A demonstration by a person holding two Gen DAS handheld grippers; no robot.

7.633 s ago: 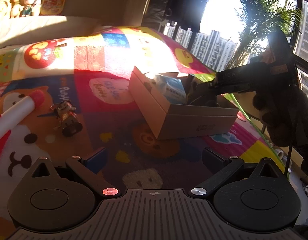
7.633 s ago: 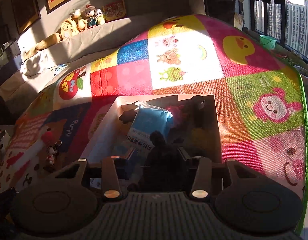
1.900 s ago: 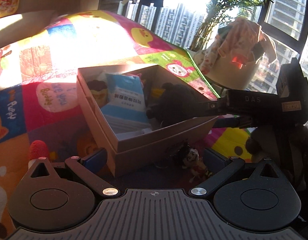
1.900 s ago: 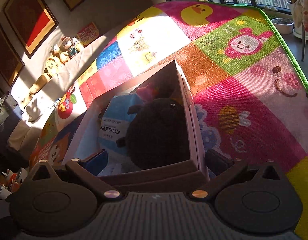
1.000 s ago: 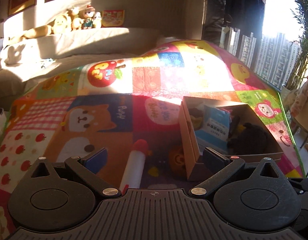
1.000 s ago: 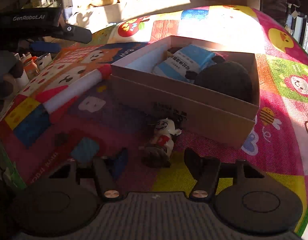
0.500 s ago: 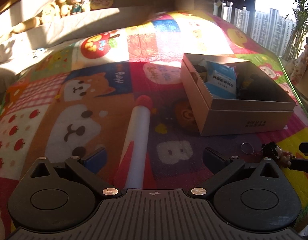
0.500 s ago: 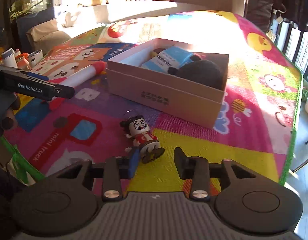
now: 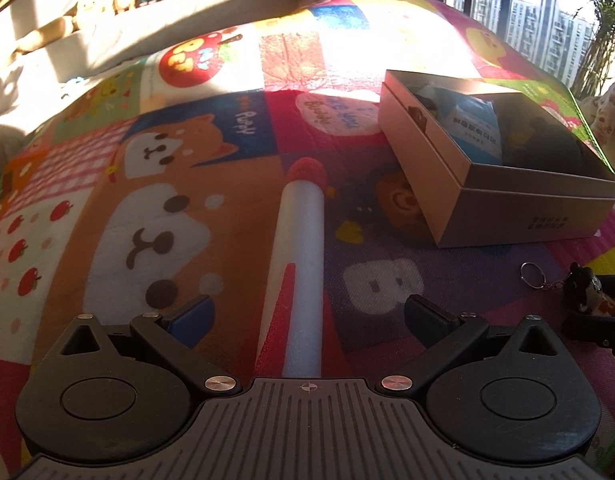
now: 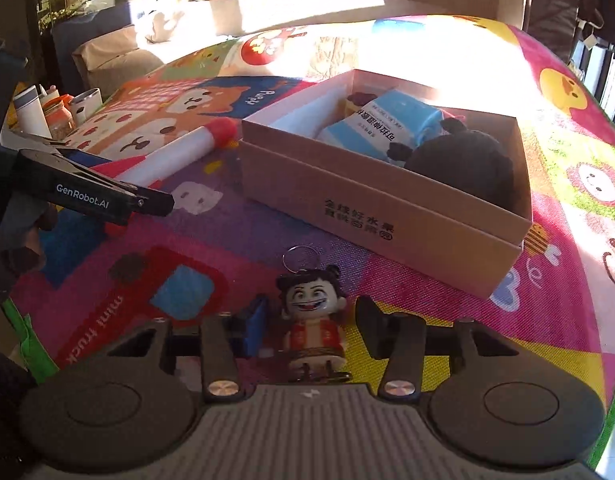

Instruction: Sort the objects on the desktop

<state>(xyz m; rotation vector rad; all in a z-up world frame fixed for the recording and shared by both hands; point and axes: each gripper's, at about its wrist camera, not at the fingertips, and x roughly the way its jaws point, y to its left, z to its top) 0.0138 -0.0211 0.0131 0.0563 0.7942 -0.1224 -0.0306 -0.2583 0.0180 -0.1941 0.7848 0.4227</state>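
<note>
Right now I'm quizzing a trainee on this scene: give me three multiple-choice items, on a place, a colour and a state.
1. Where is the keychain figure? A in the box; B on the mat outside the box; C on the sofa.
2. The foam stick's tip is: A blue; B red; C green.
3. The left gripper is: A open; B shut on the stick; C shut, empty.
B: it lies before the box wall. B: its far end is red. A: its fingers stand apart, stick between.
</note>
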